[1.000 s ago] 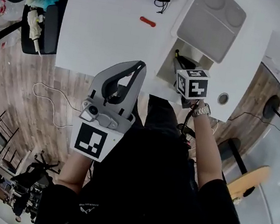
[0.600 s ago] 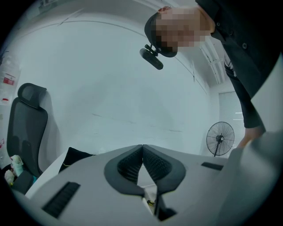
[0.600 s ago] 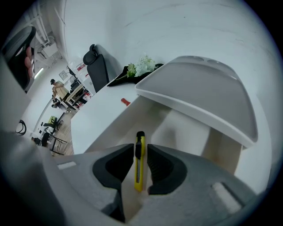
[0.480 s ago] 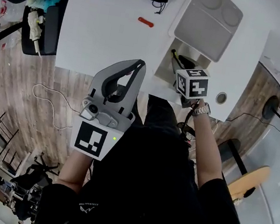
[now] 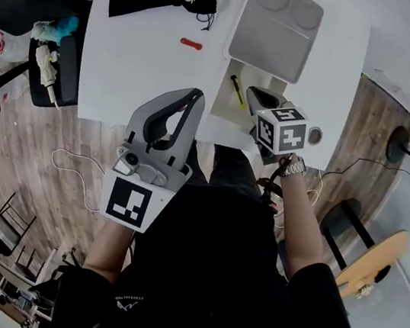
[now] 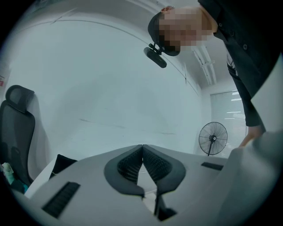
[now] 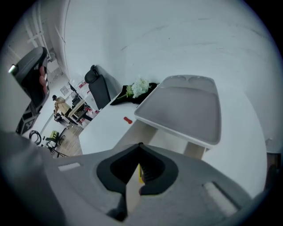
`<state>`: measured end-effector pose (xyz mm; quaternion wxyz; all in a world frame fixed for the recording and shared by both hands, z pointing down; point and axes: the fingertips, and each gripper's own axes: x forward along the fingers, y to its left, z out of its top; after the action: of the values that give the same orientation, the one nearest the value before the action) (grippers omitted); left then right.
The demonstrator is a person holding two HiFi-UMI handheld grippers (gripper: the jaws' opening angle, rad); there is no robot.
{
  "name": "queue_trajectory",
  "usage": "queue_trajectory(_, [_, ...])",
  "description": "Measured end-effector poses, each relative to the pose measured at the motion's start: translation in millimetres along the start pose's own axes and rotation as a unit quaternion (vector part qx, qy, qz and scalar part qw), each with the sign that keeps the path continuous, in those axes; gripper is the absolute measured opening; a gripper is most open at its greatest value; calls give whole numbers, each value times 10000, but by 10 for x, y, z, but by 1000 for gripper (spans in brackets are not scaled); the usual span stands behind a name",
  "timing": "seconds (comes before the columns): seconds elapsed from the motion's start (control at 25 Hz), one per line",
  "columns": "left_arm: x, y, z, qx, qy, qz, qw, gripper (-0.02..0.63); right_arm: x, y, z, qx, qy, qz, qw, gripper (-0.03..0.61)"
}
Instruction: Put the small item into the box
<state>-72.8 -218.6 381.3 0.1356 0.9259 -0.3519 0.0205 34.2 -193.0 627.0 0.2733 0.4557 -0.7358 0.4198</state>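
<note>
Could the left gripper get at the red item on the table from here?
Probably yes: the red item lies alone on bare table, nothing between it and the left gripper, though its jaws are shut and must open first.

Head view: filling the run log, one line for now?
left gripper shut, empty | right gripper shut, at open box | yellow item in box | red item on table
</note>
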Motion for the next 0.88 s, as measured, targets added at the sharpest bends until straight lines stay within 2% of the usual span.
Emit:
queue_trajectory(0.32, [129,-244,54,49,41,-396,9992,5,-681,131,288,362,-827,90,9959,5])
queue_trajectory(0.56, [161,-348,47,90,90,-526,9985,5,-1128,225,437,381,-1292,64,9909,5])
queue_trajectory(0.88, [148,-484,118,159,25,-658,9977,5,-1706,360,663,382,-2099,-22,9770,5])
